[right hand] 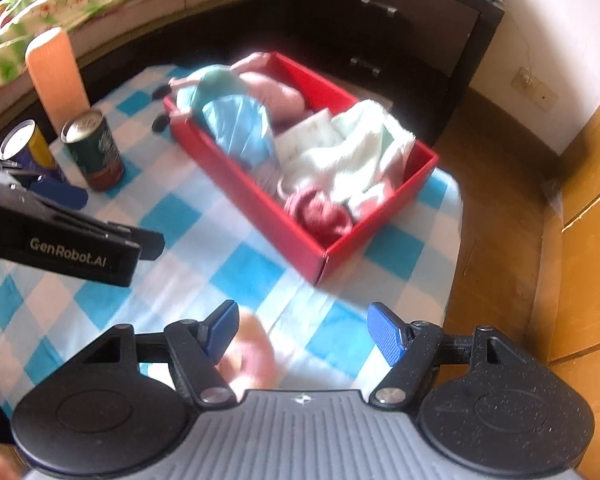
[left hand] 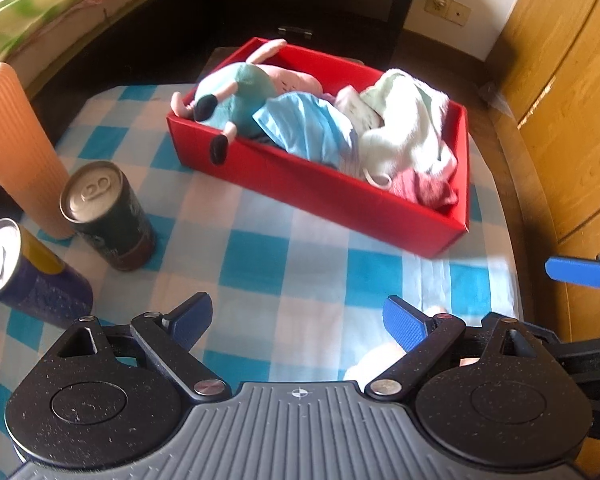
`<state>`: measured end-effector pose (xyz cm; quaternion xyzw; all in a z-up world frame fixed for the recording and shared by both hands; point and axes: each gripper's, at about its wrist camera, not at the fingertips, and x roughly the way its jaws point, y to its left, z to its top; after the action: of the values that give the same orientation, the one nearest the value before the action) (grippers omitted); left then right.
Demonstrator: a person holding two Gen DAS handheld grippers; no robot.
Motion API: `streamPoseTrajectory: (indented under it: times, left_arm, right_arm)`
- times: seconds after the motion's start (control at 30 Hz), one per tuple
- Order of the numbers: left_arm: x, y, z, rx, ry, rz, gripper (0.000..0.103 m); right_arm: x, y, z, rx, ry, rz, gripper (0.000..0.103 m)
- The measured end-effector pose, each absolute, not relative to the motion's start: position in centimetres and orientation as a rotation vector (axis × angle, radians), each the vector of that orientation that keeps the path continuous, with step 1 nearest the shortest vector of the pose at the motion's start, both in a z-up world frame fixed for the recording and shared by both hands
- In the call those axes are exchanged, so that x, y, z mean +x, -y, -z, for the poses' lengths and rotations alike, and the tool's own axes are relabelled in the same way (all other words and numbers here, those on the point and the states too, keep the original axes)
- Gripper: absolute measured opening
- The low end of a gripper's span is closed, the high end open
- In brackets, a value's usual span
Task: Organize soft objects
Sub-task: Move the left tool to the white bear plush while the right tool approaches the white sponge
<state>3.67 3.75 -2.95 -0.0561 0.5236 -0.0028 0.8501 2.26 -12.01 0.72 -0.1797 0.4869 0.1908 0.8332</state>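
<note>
- The left gripper [left hand: 300, 326] hangs with jaws spread and empty over the checked cloth [left hand: 260, 248].
- The right gripper [right hand: 304, 334] is likewise released, gripping nothing.
- Ahead of both sits the red box [left hand: 324, 196], filled with soft toys and cloths [left hand: 404, 128].
- Two cans [left hand: 108, 220] stand ahead-left.

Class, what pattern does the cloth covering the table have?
The tablecloth is a blue and white check, clearest in the left wrist view.

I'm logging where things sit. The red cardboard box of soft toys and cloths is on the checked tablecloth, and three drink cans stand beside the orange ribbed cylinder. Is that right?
Not quite: two drink cans, not three. The left wrist view shows a dark can and a blue-and-yellow can beside the orange ribbed cylinder. The red cardboard box is on the checked tablecloth.
</note>
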Motion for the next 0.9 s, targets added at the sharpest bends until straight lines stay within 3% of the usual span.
streamPoseTrajectory:
  times: [0.9]
  left_arm:
    - [1.3,1.2,5.1,-0.005,-1.169,0.141,0.090]
  right_arm:
    - [-0.5,15.4,1.0,-0.394,-1.094,-0.360,0.049]
